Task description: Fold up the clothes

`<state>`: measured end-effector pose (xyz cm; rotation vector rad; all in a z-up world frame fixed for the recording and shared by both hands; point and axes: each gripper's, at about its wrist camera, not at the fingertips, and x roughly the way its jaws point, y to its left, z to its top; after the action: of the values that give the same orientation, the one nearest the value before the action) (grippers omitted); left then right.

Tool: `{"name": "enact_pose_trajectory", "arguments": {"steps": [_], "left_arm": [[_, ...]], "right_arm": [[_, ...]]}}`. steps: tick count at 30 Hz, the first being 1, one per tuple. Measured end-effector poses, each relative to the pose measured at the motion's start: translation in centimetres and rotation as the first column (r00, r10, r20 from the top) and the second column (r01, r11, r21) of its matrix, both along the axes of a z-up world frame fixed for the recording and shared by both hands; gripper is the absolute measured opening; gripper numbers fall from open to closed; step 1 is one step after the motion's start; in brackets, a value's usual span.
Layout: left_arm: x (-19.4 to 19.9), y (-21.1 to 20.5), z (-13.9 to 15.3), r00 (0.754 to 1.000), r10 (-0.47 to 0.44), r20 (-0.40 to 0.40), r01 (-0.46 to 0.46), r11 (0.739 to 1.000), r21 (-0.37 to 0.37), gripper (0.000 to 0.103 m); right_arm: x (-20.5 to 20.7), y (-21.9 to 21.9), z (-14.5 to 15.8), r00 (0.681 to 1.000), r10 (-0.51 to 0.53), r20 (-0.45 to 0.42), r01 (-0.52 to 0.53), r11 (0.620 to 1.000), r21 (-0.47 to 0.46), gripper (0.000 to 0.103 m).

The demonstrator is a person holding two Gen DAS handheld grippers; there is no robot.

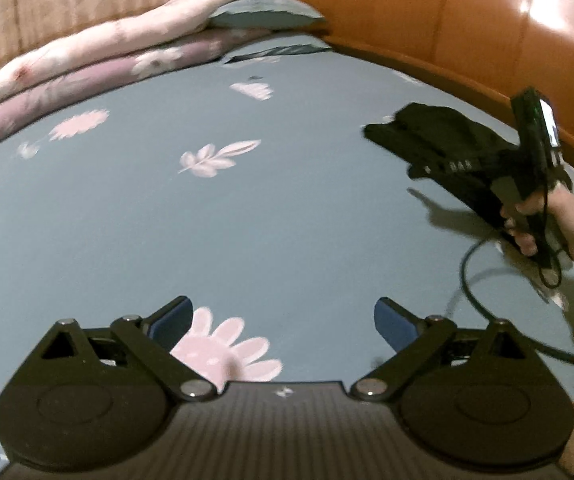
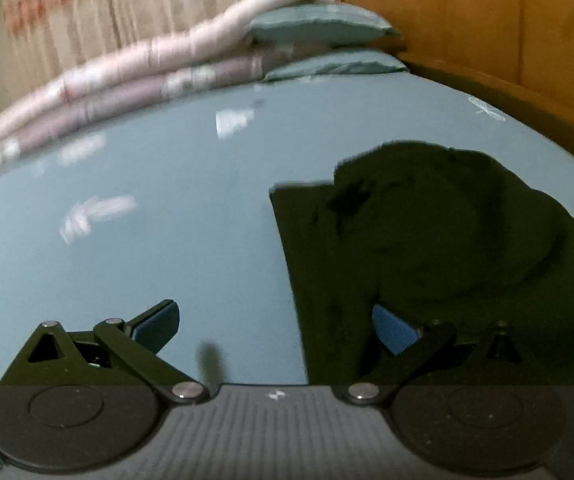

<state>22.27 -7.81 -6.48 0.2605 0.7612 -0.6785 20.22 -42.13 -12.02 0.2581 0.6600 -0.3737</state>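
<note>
A dark folded garment (image 2: pixel 427 240) lies on the blue flowered bedsheet (image 2: pixel 167 264), at the right side of the bed; it also shows in the left wrist view (image 1: pixel 435 136). My right gripper (image 2: pixel 275 326) is open and empty, its right finger over the garment's near left edge, its left finger over bare sheet. In the left wrist view the right gripper's body and the hand holding it (image 1: pixel 543 184) sit over the garment. My left gripper (image 1: pixel 283 320) is open and empty above the sheet, well left of the garment.
Folded pink and mauve quilts (image 1: pixel 99 64) and blue pillows (image 1: pixel 263 14) lie along the far side of the bed. A wooden headboard (image 1: pixel 487 20) runs along the right. A black cable (image 1: pixel 471 276) loops over the sheet near the right hand.
</note>
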Motion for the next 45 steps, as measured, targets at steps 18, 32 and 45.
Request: {"name": "enact_pose_trajectory", "arguments": {"steps": [18,32,45], "left_arm": [[0.7,-2.8,2.5,0.994,-0.11,-0.001,0.11,0.989,-0.097,0.098],[-1.3,-9.6,3.4,0.949,-0.302,-0.087,0.294,0.951,-0.092,0.099],[-3.6,-14.0,5.4,0.925,-0.34,-0.172,0.338,0.94,-0.039,0.101]], "right_arm": [[-14.8,6.7,5.3,0.949,-0.261,-0.179,0.283,0.953,0.11,0.103],[-19.8,9.9,7.5,0.853,-0.46,-0.246,0.496,0.861,0.109,0.103],[-21.2,11.6,10.8,0.826,-0.514,-0.23,0.54,0.839,0.066,0.103]]}}
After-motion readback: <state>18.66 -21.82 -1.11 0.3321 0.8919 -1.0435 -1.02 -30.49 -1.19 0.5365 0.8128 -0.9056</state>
